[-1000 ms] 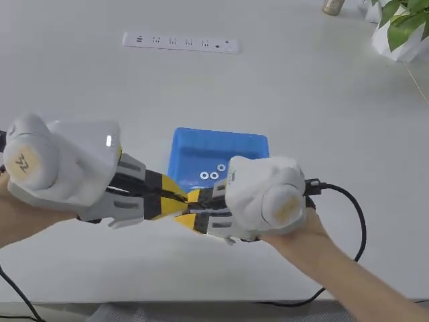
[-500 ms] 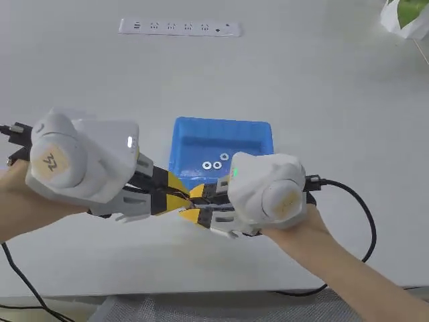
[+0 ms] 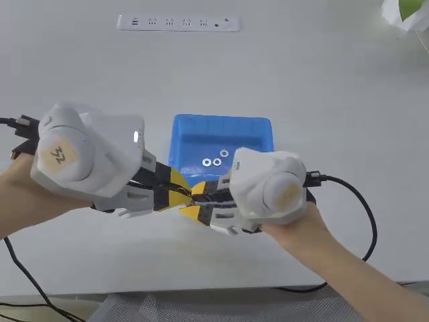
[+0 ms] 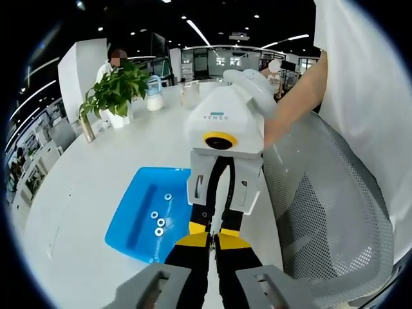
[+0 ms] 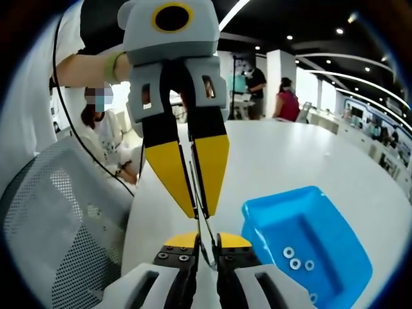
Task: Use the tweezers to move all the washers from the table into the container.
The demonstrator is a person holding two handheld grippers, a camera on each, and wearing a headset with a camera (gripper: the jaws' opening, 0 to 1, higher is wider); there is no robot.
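Left claw [image 5: 200, 210] and right claw [image 4: 214, 229] meet tip-to-tip, both pinching tweezers [image 5: 196, 193].

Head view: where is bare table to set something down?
Bare white tabletop between the white power strip and the blue plastic tray, and right of the tray. Crowded in front: left gripper and right gripper meet on thin metal tweezers.

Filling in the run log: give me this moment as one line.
left gripper: shut on tweezers | right gripper: shut on tweezers | pose: tips facing, nearly touching | container: three washers inside
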